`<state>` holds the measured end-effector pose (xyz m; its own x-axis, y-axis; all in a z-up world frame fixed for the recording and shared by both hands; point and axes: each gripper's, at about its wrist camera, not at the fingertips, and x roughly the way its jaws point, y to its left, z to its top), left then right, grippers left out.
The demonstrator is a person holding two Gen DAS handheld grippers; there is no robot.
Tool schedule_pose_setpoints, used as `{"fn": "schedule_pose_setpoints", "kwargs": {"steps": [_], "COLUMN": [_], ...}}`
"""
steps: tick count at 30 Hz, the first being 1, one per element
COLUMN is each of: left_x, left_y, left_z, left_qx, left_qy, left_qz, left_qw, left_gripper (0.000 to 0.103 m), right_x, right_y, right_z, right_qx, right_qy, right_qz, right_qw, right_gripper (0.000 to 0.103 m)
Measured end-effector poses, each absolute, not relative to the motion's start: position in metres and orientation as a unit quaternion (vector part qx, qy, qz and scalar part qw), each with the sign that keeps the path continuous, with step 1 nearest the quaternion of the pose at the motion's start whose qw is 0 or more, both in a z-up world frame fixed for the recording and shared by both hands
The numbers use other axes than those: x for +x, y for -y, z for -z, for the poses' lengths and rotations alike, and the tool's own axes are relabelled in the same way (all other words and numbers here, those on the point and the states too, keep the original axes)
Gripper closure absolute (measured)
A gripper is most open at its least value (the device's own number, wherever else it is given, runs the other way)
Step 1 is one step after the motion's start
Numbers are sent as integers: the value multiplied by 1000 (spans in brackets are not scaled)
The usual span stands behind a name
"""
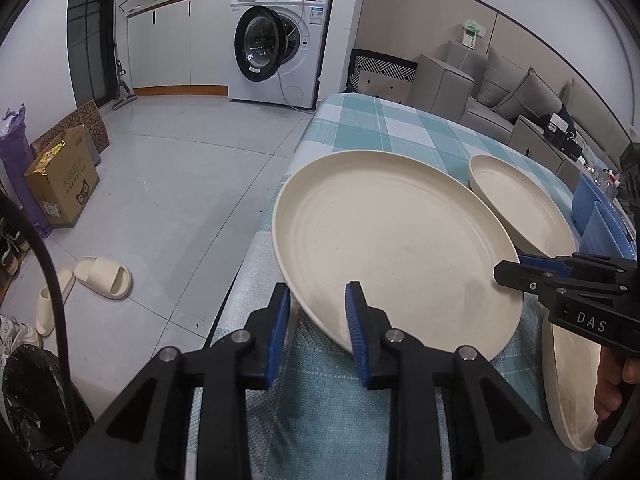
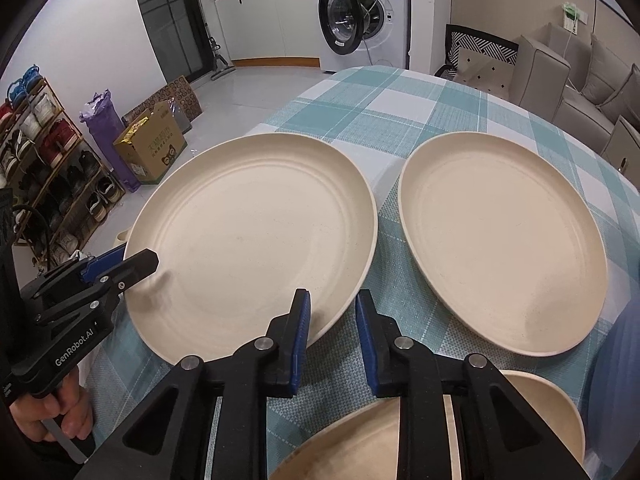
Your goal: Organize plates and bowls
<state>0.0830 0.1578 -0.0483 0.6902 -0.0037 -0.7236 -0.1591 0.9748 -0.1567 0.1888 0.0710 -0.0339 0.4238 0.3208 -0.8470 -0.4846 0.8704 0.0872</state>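
Left wrist view: the left gripper [image 1: 318,300] clenches the near rim of the large cream plate [image 1: 392,248], while the right gripper [image 1: 510,270] pinches its opposite edge. The plate sits at the table's [image 1: 360,120] left edge, tilted, near rim raised; being round, it has no long axis. Step: two-handed lift. Next, judged: raise it level and stack it on the second plate [image 2: 500,240].

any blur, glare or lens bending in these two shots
Left wrist: sharp, black corners, the table edge bows, and the floor shows soft glare. Right wrist: same bowing, with a smeared patch on the plate beside the left claw.
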Motion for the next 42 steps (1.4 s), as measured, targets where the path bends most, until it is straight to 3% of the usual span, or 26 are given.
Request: {"fn": "schedule_pose_setpoints", "kwargs": {"steps": [42], "left_x": [49], "left_y": [-88], "left_z": [-16], "left_qx": [-33], "left_qy": [-327], "left_qz": [19], "left_qw": [944], "left_gripper": [76], "right_x": [123], "right_y": [23], "right_z": [-30], "right_qx": [-19], "right_qy": [-425], "right_qz": [-198], "right_qw": [883], "right_gripper": [79]}}
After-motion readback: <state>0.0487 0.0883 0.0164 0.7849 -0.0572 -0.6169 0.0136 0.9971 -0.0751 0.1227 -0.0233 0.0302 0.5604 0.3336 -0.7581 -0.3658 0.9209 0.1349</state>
